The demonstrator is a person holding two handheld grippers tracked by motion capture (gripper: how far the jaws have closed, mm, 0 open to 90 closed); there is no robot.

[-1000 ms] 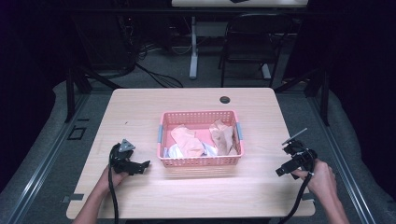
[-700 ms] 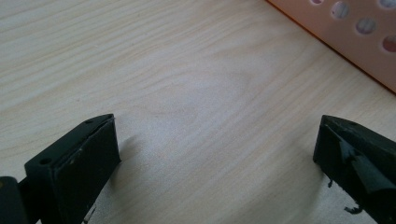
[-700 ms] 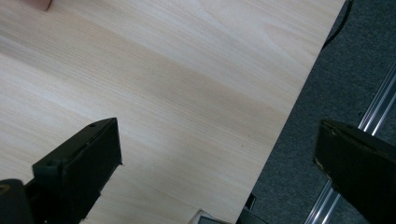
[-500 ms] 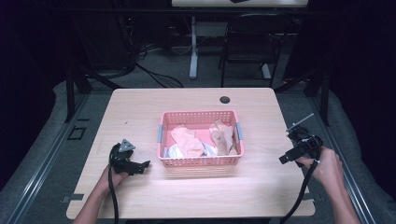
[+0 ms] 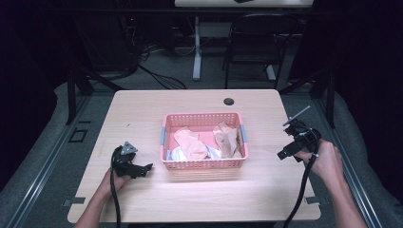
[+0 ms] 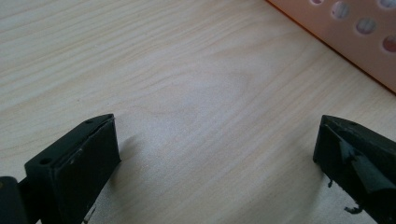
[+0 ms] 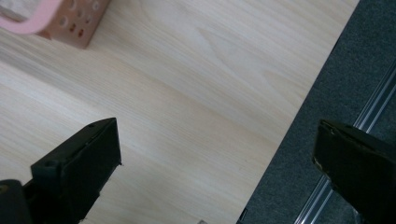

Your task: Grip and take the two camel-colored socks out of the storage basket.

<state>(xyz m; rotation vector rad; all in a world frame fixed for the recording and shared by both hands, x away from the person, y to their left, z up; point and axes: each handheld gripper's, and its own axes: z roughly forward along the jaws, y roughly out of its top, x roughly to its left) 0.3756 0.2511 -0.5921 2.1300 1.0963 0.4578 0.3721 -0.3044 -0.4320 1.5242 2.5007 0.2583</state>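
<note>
Left gripper (image 5: 142, 168) lying low over the near-left part of the wooden table (image 5: 142, 109), held in the left hand (image 5: 115, 180), jaws spread wide apart with nothing between them, pointing toward the basket. In the left gripper view, showing both black jaws parted over bare wood grain, with the perforated pink wall (image 6: 355, 37) crossing the upper right corner. Sitting at the middle of the table: pink basket (image 5: 204, 164), rectangular, with grey handles at both short ends, well apart from either gripper. Lying inside it: crumpled beige cloths (image 5: 190, 142), a further beige piece (image 5: 226, 138) toward its right end, and something pale bluish-white (image 5: 178, 153) at the near-left, kind not discernible. Showing beyond the basket near the far edge: small dark round hole (image 5: 229, 101). Right gripper (image 5: 285, 153) hanging at the table's right edge, gripped by the right hand (image 5: 323, 161), released, jaws wide and empty. In the right gripper view, straddling the table edge, one jaw over wood, the other over dark grey carpet (image 7: 327, 93), with the basket corner (image 7: 70, 23) at top left.
</note>
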